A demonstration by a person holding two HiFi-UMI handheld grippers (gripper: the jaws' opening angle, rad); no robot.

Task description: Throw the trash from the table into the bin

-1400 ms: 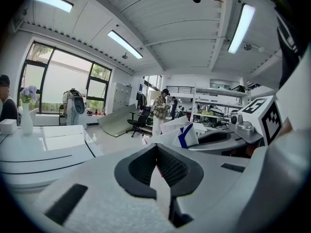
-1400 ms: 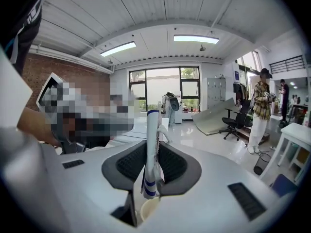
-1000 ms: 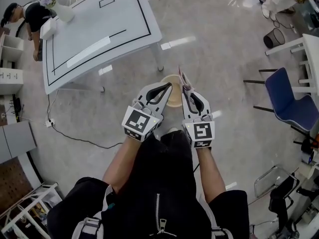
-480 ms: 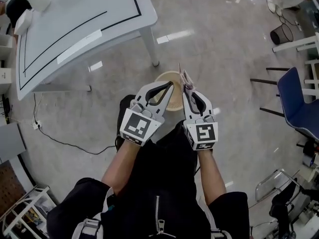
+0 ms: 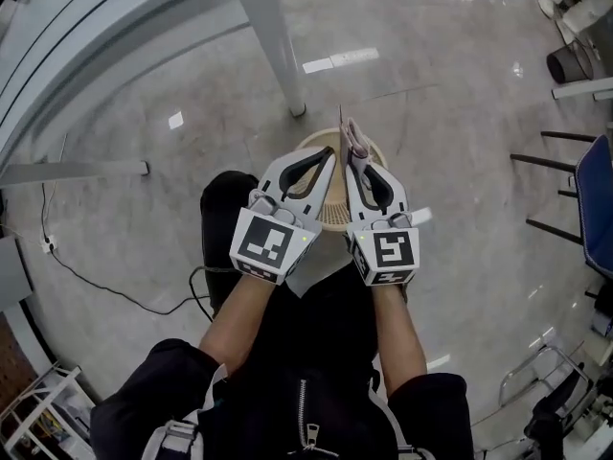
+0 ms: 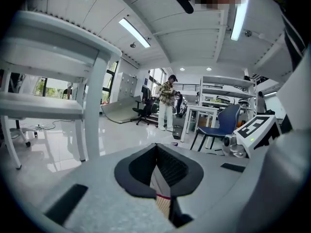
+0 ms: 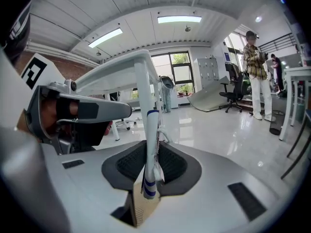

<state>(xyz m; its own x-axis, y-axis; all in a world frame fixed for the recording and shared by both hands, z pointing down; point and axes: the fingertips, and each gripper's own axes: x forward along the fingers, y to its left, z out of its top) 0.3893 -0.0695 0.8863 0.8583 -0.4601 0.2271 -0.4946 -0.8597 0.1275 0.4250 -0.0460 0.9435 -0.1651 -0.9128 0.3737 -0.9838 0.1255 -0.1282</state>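
Observation:
A round wicker bin (image 5: pixel 331 214) stands on the floor by a table leg, directly under both grippers. My right gripper (image 5: pixel 351 154) is shut on a flat white wrapper with blue stripes (image 5: pixel 351 139), which sticks up out of the jaws (image 7: pixel 150 130) above the bin's opening. My left gripper (image 5: pixel 330 154) hangs beside it, its tips together, and I see nothing between them. In the left gripper view (image 6: pixel 157 147) the bin's woven wall (image 6: pixel 163 207) shows through the slit below the pads. The right gripper view (image 7: pixel 150 147) also shows the bin (image 7: pixel 141 208) under the jaws.
The white table's leg (image 5: pixel 274 46) stands just beyond the bin, its top (image 5: pixel 86 27) at the upper left. A black cable (image 5: pixel 105 281) trails over the floor. A blue chair (image 5: pixel 603 199) and a dark basket (image 5: pixel 573 63) are at the right. A person (image 6: pixel 167 103) stands far off.
Both grippers and my head have sunk toward the floor, so the table and the bin loom larger. The right gripper still holds the wrapper over the bin.

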